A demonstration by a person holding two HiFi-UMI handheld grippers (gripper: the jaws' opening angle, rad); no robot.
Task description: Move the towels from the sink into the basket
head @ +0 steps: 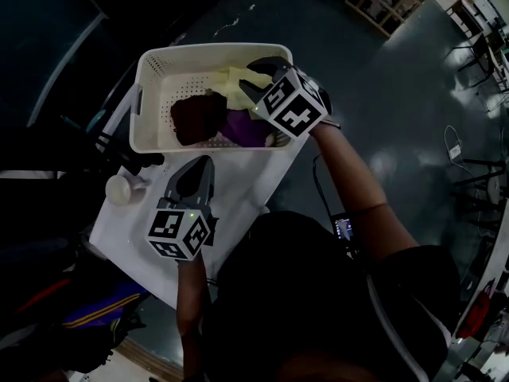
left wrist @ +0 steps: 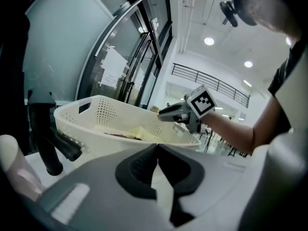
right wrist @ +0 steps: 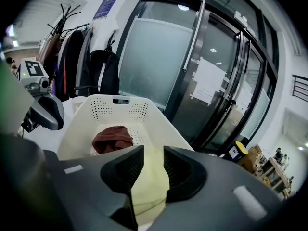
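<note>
A cream perforated basket (head: 151,62) stands on the white counter (head: 238,189) and holds a yellow towel (head: 231,82), a dark red towel (head: 197,116) and a purple towel (head: 245,130). My right gripper (head: 248,87) hangs over the basket's right side. In the right gripper view, my right gripper (right wrist: 153,150) is open, and the yellow towel (right wrist: 149,177) lies loose below the gap, beside the dark red towel (right wrist: 112,137). My left gripper (head: 199,165) sits over the counter in front of the basket. Its tips (left wrist: 157,147) meet with nothing between them.
A black faucet (left wrist: 45,138) rises left of the basket (left wrist: 86,114), with a white bottle (head: 121,189) beside it. Glass doors stand behind the basket (right wrist: 113,100). Coats hang at the far left in the right gripper view. Dark floor surrounds the counter.
</note>
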